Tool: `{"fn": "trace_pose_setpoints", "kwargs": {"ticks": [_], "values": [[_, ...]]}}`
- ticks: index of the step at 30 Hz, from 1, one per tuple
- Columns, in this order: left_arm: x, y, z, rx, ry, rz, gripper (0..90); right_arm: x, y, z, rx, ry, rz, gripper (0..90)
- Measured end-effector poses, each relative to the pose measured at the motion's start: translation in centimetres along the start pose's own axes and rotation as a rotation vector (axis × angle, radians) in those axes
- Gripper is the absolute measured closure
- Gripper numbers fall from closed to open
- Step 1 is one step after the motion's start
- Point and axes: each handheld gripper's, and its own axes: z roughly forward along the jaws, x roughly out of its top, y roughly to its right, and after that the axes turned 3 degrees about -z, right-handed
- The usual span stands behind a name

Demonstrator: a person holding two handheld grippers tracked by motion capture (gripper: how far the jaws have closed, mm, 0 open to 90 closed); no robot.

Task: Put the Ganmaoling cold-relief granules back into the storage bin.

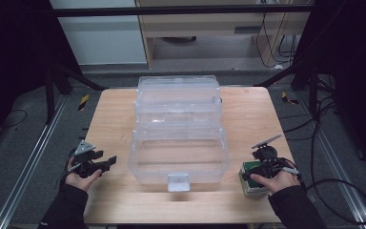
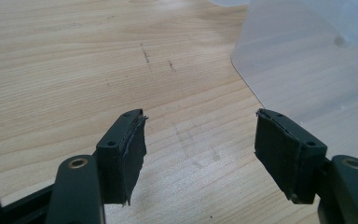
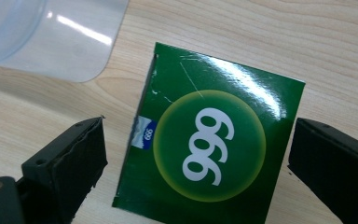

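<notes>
At lower right of the high view, right gripper (image 1: 259,172) spread above green box (image 3: 205,140), straddling for a grab; left gripper (image 2: 200,154) spread, idle beside clear bin (image 1: 178,143).

Left gripper (image 2: 200,140) jaws apart over bare table (image 2: 74,70) — clear box (image 2: 307,70) nearby (right)

One green box (image 3: 209,144), one clear plastic bin (image 1: 178,131), one wooden table (image 1: 109,119), two grippers.

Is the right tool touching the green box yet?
Apart. In the right gripper view the right tool is open, its jaws straddling the green box with bare wood showing on each side.
</notes>
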Motion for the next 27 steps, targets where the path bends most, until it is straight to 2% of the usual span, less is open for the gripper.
{"fn": "trace_pose_setpoints", "kwargs": {"ticks": [4,18,27], "values": [[-0.1,-0.1,0.0,-0.001,-0.002,-0.004,32.6,0.0,0.2,0.4,-0.008,-0.014,0.014,4.9],[-0.1,-0.1,0.2,-0.003,-0.009,-0.002,32.7,0.3,0.2,1.4,-0.032,-0.048,0.011,8.5],[-0.1,-0.1,0.2,-0.004,-0.012,0.0,32.7,0.3,0.4,1.2,-0.031,-0.074,-0.018,13.7]]}}
